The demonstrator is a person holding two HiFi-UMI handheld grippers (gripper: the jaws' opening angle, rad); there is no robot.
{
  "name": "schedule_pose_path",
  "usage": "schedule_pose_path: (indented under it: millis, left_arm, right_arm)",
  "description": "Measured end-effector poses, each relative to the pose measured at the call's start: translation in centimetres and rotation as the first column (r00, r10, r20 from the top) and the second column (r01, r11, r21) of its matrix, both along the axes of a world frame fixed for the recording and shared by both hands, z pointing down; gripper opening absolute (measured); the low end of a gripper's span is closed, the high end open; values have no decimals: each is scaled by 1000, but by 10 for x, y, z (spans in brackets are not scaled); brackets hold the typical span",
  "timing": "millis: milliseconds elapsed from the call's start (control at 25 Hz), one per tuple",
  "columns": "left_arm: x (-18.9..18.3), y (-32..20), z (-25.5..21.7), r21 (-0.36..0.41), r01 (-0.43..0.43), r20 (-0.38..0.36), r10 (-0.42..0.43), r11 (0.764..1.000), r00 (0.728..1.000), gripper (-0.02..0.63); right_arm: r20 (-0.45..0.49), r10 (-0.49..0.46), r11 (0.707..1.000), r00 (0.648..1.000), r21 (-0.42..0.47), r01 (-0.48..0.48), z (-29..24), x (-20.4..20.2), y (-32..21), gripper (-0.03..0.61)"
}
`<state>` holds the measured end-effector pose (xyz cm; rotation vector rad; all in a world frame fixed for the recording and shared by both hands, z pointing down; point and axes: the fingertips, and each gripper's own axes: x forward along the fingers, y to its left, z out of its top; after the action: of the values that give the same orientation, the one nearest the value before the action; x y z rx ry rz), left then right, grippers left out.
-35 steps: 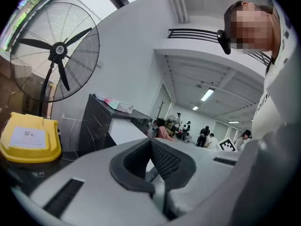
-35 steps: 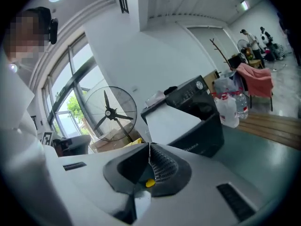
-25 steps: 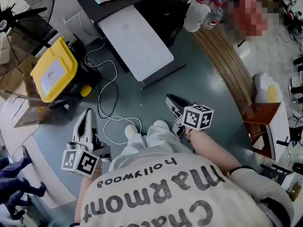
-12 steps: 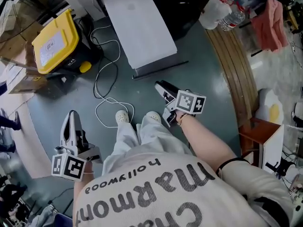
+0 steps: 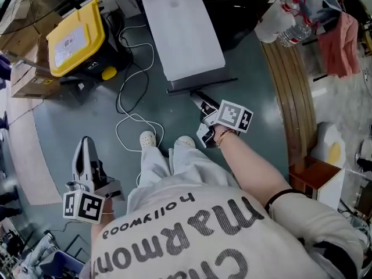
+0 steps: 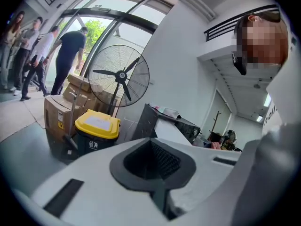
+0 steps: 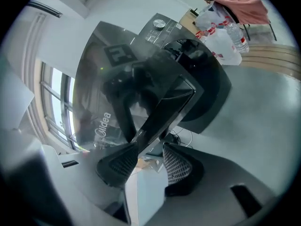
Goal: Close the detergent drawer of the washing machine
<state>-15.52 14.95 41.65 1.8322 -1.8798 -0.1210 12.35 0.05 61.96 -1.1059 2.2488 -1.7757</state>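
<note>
The washing machine (image 5: pixel 232 10) stands at the top of the head view, its glossy lid (image 5: pixel 180 34) raised and slanting toward me. In the right gripper view this lid (image 7: pixel 122 79) is dark and reads "Midea", with the control panel (image 7: pixel 160 25) and drum opening (image 7: pixel 197 55) behind it. I cannot pick out the detergent drawer. My right gripper (image 5: pixel 200 106) is at the lid's lower edge. Its jaws have just opened wide and eased in slightly, and the lid's edge runs into the gap (image 7: pixel 150 161) without being pinched. My left gripper (image 5: pixel 87 153) hangs low at the left, shut and empty (image 6: pixel 157 187).
A yellow-lidded bin (image 5: pixel 75 36) and cardboard boxes (image 6: pixel 61 112) stand left of the machine, with a large fan (image 6: pixel 121 75) behind. A white cable (image 5: pixel 131 118) loops over the floor near my shoes (image 5: pixel 148 139). Water bottles (image 5: pixel 288 28) and a wooden platform (image 5: pixel 290 97) are at the right.
My right gripper has moved up the picture to the lid's lower edge. The left gripper has drifted slightly leftward. My head view has swung, bringing the machine closer.
</note>
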Motion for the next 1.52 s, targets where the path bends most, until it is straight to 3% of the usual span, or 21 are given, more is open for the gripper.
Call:
schedule_pose_path:
  millis: [320,640,960,1520]
  left_arm:
    - [-3,-3,-3,4,6,19,-6,1000,1000,8]
    - [-6,-11,-2,-5,-3,25,3,1000,1000,8]
    - [-3,-19,2,-7,-10,19,10,1000,1000,8]
    - [0,-33,5,8,-15,5,15,1000,1000,8]
  right_arm:
    - [-1,36,999,999,-41,-36,11,-3,-4,164]
    - [62,51,998,997,-43,-48,6,-5,-5,112]
    - [136,96,991,986,-108,-81,9,-3,-3,89]
    - [167,110,982,980,-172,-80,1,-5,1,81]
